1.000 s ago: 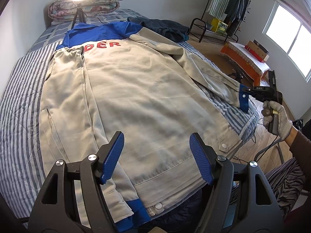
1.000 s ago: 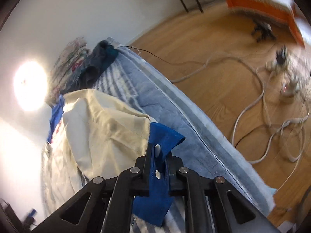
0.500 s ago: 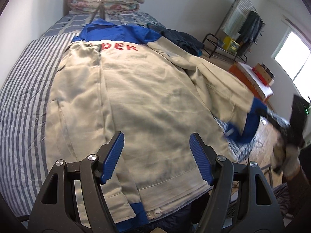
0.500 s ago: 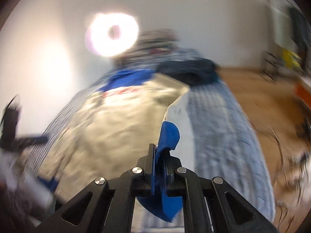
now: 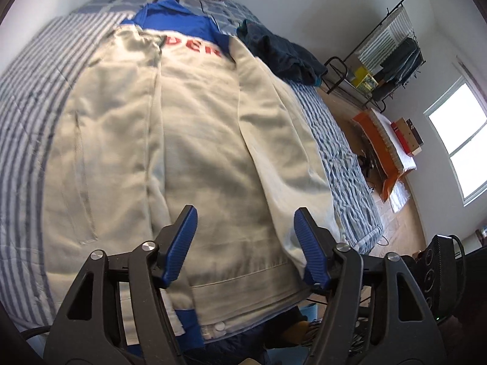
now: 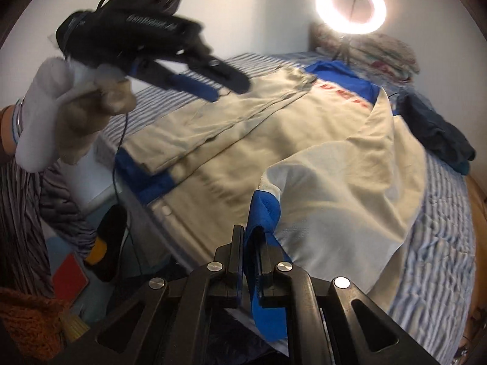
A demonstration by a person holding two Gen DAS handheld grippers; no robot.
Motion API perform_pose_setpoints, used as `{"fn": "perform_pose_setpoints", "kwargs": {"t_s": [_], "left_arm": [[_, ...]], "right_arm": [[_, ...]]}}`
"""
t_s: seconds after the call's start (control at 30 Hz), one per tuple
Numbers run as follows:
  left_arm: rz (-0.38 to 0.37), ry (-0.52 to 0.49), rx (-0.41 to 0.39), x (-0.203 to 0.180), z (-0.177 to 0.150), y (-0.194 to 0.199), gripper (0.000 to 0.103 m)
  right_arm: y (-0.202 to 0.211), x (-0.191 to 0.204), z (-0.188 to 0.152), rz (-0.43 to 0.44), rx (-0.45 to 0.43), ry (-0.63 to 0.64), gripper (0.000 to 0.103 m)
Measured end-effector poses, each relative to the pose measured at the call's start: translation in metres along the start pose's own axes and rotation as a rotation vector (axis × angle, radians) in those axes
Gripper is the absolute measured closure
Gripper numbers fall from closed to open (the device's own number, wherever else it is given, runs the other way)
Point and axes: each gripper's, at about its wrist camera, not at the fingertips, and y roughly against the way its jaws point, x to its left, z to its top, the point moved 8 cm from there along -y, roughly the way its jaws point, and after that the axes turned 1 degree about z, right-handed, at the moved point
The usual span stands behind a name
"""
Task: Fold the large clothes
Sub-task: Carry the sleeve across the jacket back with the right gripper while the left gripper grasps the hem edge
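Jaws of the right gripper (image 6: 250, 261) are clenched on the blue cuff (image 6: 264, 213) of a sleeve (image 6: 341, 188); the cuff's low end hangs down past the black arms and part of it is hidden there; the sleeve lies folded over the jacket (image 5: 197, 140), which is spread flat on the striped bed (image 5: 27, 115). Jaws of the left gripper (image 5: 245, 243) are closing with nothing between them; it hangs over the jacket's hem; its blue pads (image 5: 182, 243) are apart. Red letters near the blue collar are half covered and blurry. A gloved hand (image 6: 70, 118) holds the left gripper, blurred in the right view. A dark heap of cloth (image 5: 280, 54) sits beside the jacket; a ring light (image 6: 350, 1) glares at the bed's far end; the floor by the bed is cluttered and hard to make out.
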Motion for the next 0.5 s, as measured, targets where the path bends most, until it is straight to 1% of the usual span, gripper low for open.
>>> {"fn": "perform_pose_setpoints", "kwargs": {"t_s": [0.07, 0.1, 0.13, 0.17, 0.2, 0.23, 0.3, 0.37, 0.43, 0.5], "left_arm": [[-0.010, 0.018, 0.024, -0.002, -0.004, -0.009, 0.040], [-0.024, 0.030, 0.046, -0.003, -0.007, -0.016, 0.041], [-0.032, 0.036, 0.059, -0.003, -0.009, -0.021, 0.042], [-0.043, 0.043, 0.080, -0.006, -0.012, -0.028, 0.042], [-0.048, 0.045, 0.095, -0.007, -0.015, -0.033, 0.042], [-0.049, 0.049, 0.105, -0.008, -0.016, -0.038, 0.042], [-0.062, 0.070, 0.129, -0.010, -0.019, -0.048, 0.042], [-0.081, 0.091, 0.151, -0.012, -0.021, -0.057, 0.042], [-0.086, 0.095, 0.174, -0.015, -0.025, -0.066, 0.042], [-0.085, 0.092, 0.185, -0.017, -0.027, -0.071, 0.042]], "right_arm": [[0.001, -0.002, -0.005, 0.026, 0.005, -0.019, 0.098], [0.005, -0.003, -0.006, 0.059, -0.007, -0.045, 0.094], [0.010, -0.005, -0.005, 0.084, -0.023, -0.073, 0.087], [0.019, -0.007, -0.006, 0.126, -0.044, -0.102, 0.075], [0.029, -0.010, -0.007, 0.160, -0.070, -0.132, 0.071], [0.035, -0.014, -0.007, 0.175, -0.089, -0.154, 0.067], [0.049, -0.032, -0.012, 0.203, -0.121, -0.228, 0.066], [0.055, -0.064, -0.022, 0.192, -0.128, -0.354, 0.061], [0.053, -0.095, -0.036, 0.196, -0.125, -0.486, 0.059], [0.044, -0.118, -0.052, 0.227, -0.109, -0.590, 0.058]]}}
